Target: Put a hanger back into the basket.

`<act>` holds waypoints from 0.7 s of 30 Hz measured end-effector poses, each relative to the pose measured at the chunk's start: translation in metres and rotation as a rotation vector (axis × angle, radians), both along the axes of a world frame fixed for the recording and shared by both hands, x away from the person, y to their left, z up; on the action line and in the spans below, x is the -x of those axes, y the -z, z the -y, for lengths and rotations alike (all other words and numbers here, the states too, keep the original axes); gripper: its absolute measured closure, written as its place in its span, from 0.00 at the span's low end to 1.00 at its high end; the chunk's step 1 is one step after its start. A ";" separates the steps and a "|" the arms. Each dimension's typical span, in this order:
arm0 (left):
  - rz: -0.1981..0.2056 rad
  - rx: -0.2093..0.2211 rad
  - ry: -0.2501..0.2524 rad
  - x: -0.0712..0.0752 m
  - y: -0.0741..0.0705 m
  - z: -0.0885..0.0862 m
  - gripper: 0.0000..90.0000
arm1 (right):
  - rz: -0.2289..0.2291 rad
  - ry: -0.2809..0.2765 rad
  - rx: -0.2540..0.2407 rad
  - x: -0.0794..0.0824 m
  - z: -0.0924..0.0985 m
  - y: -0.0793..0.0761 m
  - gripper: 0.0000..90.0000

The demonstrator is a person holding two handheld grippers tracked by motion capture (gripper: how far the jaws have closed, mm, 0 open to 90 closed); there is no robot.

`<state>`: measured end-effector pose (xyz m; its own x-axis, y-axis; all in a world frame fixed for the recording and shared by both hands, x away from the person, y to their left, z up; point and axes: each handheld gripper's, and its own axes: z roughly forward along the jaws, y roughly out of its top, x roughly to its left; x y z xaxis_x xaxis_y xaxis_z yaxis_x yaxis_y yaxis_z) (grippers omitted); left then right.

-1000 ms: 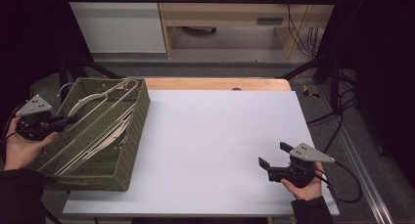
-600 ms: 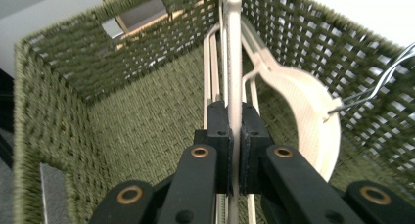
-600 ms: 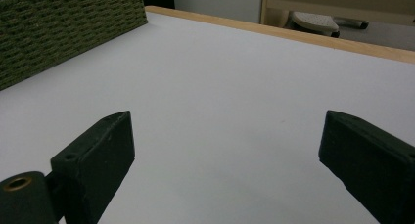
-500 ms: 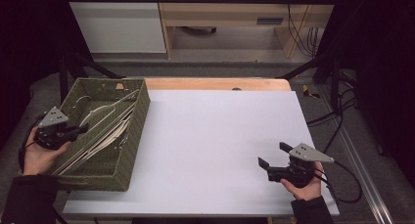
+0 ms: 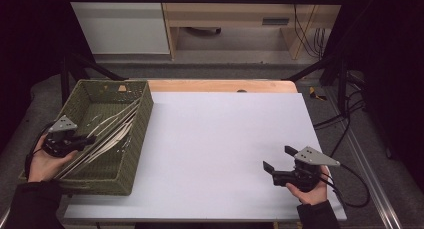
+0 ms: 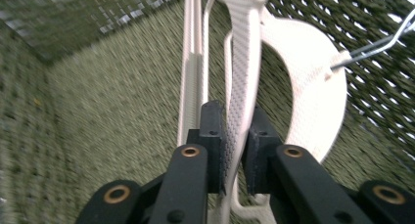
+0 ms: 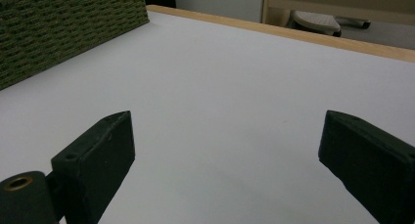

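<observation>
Left gripper [image 6: 234, 158]: I am reaching into the green basket [image 5: 135, 134] on the left side of the table. My jaws are almost shut, with a white hanger [image 6: 242, 87] squeezed between them. They have just been opening a tiny bit, with the hanger's thin bar between the pads.
Hanger: it is lying in the basket with other white hangers [image 5: 107, 136], leaning against the right wall.
What could go wrong on the left: my grip is loosening, so I am thinking the bar could slip out. A wire hook [image 6: 377, 45] is poking in close, so it could catch and drag a second hanger along.
Right gripper [image 5: 280, 168]: I am waiting near the right edge of the table [image 5: 225, 139]. My jaws are wide apart and holding nothing.
Hard to see: the basket floor is blurry, and I cannot count the hangers.
</observation>
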<state>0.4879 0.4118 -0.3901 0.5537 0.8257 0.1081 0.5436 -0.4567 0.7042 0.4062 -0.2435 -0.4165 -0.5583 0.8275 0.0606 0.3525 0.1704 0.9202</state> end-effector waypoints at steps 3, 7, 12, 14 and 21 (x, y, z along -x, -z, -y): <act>-0.019 0.034 0.001 0.000 0.002 0.000 0.86 | 0.002 -0.005 0.004 0.000 0.000 0.000 0.08; -0.003 0.037 0.036 0.003 -0.004 0.003 0.78 | 0.002 -0.002 -0.005 0.001 0.000 -0.001 0.08; 0.029 0.029 0.073 0.009 -0.014 0.009 0.75 | 0.004 -0.003 -0.003 0.000 0.000 -0.001 0.08; 0.041 0.048 0.084 0.011 -0.018 0.011 0.75 | 0.004 -0.003 -0.004 0.001 0.000 -0.002 0.08; 0.160 0.150 0.097 0.026 -0.039 0.021 0.64 | 0.009 -0.002 -0.014 0.001 0.001 -0.003 0.07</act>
<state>0.4615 0.3912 -0.3515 0.6168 0.7830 0.0806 0.3785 -0.3848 0.8419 0.4047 -0.2442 -0.4132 -0.5609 0.8252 0.0666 0.3433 0.1586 0.9257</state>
